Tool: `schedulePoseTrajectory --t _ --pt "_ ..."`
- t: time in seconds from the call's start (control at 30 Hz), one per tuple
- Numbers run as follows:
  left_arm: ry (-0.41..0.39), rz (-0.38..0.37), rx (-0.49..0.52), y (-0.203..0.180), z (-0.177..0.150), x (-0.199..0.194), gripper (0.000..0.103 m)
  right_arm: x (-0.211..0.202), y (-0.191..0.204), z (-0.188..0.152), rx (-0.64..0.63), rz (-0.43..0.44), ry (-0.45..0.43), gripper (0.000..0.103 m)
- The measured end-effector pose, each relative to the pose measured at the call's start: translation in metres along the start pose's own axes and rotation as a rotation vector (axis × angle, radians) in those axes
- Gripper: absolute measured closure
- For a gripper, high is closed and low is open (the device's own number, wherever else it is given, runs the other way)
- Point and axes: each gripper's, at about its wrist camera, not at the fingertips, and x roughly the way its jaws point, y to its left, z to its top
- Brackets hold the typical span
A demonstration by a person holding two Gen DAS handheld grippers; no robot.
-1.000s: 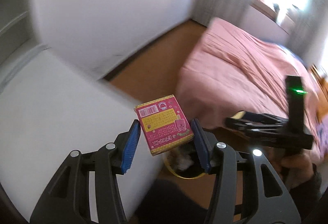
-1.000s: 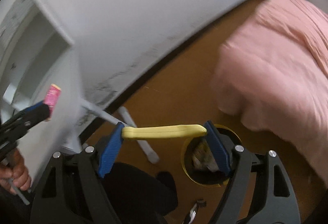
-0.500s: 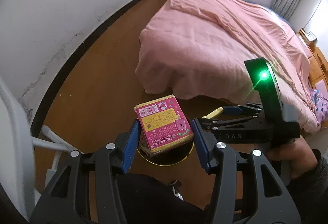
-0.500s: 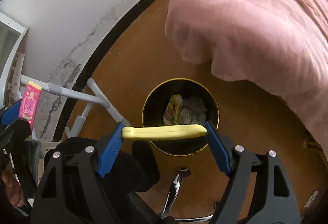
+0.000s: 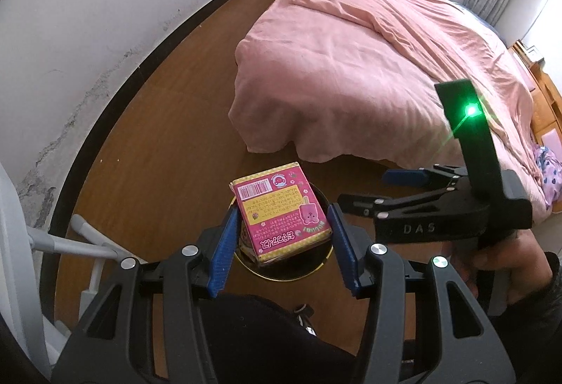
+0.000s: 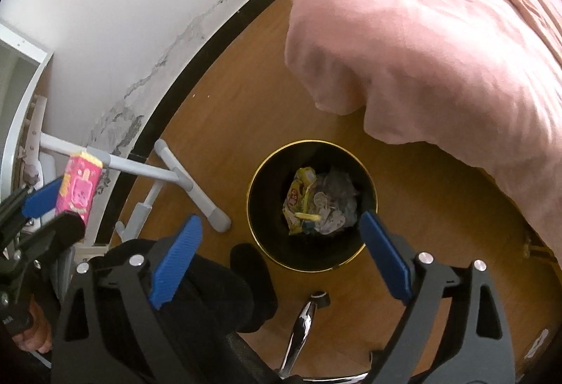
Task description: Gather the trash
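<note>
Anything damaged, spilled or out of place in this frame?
Only the wall: grey, cracked, peeling patches just above the dark baseboard. Trash sits inside the black bin, none visible on the floor around it. The pink box sits squarely in the left hand-held gripper.

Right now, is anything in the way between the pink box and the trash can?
Nothing visible is. The left tongs hold the pink box in the air over the black trash can, whose open top has no lid. Only trash lies at the bottom. The right tongs are open and empty, beside it.
</note>
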Motion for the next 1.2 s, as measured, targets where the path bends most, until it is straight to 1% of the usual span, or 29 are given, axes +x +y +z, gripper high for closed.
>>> schedulePoseTrajectory --t 0.1,0.23,0.37,0.43,0.5,0.57,0.6,0.63,0.73,0.77,0.8,0.87,0.9,0.97,1.0,1.07,1.1,1.13,1.2 --pt "0.015 -0.005 0.012 -0.005 -0.002 0.006 0.053 -0.005 -0.007 0.003 0.035 -0.014 -0.021 0.014" --pt "0.047 -0.039 0.035 -0.015 -0.004 0.020 0.053 -0.022 -0.023 0.006 0.097 -0.044 -0.085 0.014" --pt "0.067 -0.057 0.061 -0.027 0.000 0.036 0.053 -0.038 -0.037 0.008 0.157 -0.053 -0.146 0.014" --pt "0.064 -0.051 0.069 -0.032 0.003 0.040 0.050 -0.045 -0.043 0.007 0.181 -0.055 -0.167 0.014" --pt "0.058 -0.029 0.074 -0.036 0.006 0.040 0.037 -0.048 -0.046 0.006 0.195 -0.055 -0.181 0.014" --pt "0.036 -0.021 0.078 -0.040 0.008 0.033 0.032 -0.051 -0.048 0.007 0.200 -0.047 -0.190 0.014" --pt "0.027 -0.020 0.081 -0.041 0.009 0.028 0.027 -0.053 -0.048 0.005 0.199 -0.046 -0.195 0.013" --pt "0.016 -0.012 0.086 -0.043 0.009 0.023 0.024 -0.055 -0.046 0.005 0.194 -0.041 -0.201 0.013" --pt "-0.026 0.015 0.104 -0.044 0.008 0.000 0.019 -0.058 -0.039 0.004 0.167 -0.038 -0.211 0.013" --pt "-0.040 0.027 0.100 -0.043 0.007 -0.010 0.015 -0.059 -0.035 0.004 0.153 -0.043 -0.214 0.013" --pt "-0.052 0.038 0.093 -0.041 0.006 -0.019 0.015 -0.059 -0.031 0.003 0.142 -0.046 -0.216 0.013" --pt "-0.088 0.056 0.074 -0.033 0.001 -0.048 0.014 -0.064 -0.016 0.001 0.099 -0.063 -0.234 0.013" --pt "-0.121 0.062 0.057 -0.027 -0.004 -0.068 0.012 -0.066 -0.008 0.001 0.073 -0.075 -0.244 0.013" --pt "-0.183 0.087 0.023 -0.012 -0.016 -0.105 0.011 -0.075 0.019 -0.001 0.012 -0.079 -0.278 0.013" --pt "-0.211 0.110 0.005 -0.004 -0.023 -0.123 0.011 -0.079 0.032 -0.001 -0.014 -0.074 -0.290 0.013" --pt "-0.266 0.181 -0.036 0.018 -0.044 -0.166 0.010 -0.093 0.072 -0.002 -0.075 -0.042 -0.323 0.013" --pt "-0.297 0.230 -0.060 0.033 -0.059 -0.189 0.009 -0.100 0.093 -0.003 -0.112 -0.014 -0.341 0.009" --pt "-0.321 0.271 -0.087 0.045 -0.070 -0.206 0.008 -0.108 0.126 -0.004 -0.180 0.020 -0.360 0.008" --pt "-0.366 0.363 -0.179 0.077 -0.099 -0.243 0.007 -0.116 0.178 -0.006 -0.291 0.064 -0.378 0.008"
